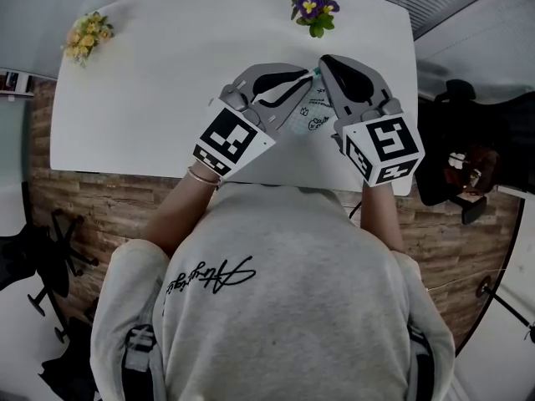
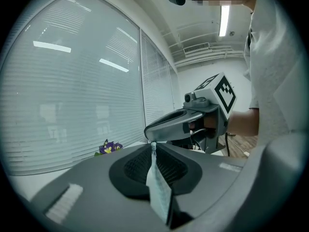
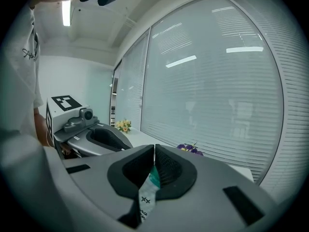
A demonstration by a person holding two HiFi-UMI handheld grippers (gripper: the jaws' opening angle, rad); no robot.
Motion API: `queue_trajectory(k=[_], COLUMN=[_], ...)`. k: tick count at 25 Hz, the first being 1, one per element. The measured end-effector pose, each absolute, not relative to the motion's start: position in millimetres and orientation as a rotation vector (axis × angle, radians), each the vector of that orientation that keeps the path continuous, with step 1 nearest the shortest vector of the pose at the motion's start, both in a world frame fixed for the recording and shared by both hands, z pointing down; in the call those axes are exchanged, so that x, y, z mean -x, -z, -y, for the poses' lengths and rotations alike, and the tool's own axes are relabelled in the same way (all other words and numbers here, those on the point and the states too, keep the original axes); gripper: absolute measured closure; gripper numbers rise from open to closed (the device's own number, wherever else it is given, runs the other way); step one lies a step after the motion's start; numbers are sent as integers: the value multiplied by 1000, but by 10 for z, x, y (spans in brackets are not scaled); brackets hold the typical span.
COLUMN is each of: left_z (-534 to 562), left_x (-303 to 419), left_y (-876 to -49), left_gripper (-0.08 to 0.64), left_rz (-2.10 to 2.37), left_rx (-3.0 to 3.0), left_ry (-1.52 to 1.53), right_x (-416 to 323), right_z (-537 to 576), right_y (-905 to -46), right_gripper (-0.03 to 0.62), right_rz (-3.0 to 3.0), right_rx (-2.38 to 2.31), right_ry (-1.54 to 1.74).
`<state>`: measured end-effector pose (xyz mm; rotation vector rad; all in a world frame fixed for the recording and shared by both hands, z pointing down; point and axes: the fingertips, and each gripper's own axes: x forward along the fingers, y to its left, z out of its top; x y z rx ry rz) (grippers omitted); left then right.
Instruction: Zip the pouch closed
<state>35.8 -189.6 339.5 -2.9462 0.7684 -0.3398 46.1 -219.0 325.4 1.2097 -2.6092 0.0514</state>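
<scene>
Head view: pouch (image 1: pixel 308 120) just above frame centre, over the near part of the white table (image 1: pixel 167 82), white with small dark prints. Left gripper (image 1: pixel 311 74) reaching in from lower left, right gripper (image 1: pixel 325 62) from lower right; tips almost meeting at the pouch's top edge. Purple flowers (image 1: pixel 314 7) at top centre, yellow flowers (image 1: pixel 88 37) at upper left, both well apart from the pouch.

Left gripper view: claw (image 2: pixel 153 147) narrow, pads clamped on a thin edge of the pouch (image 2: pixel 159 190), which runs toward the lens. Right gripper (image 2: pixel 193 120) just beyond the tips, upper right of centre.

Right gripper view: claw (image 3: pixel 154 151) narrow, pads pinching the pouch (image 3: pixel 146 197) at a teal patch; printed fabric trailing toward the lens. Left gripper (image 3: pixel 94 135) at left of centre.
</scene>
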Motion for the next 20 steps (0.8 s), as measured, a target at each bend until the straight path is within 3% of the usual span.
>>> queue_trajectory(k=[13,20], left_z=[1909,1909], left_x=[-332,-299], left_y=[-3078,-3407], left_gripper=[531,531], left_rz=[-786,-806], left_rx=[2944,2982], left_ry=[219,288], right_x=[-536,-453], right_z=[2276,2298], right_y=[-2955,-3261], right_gripper=[583,583], right_rz=[2613,2563], right_rx=[-1271,-1228], right_ry=[86,109])
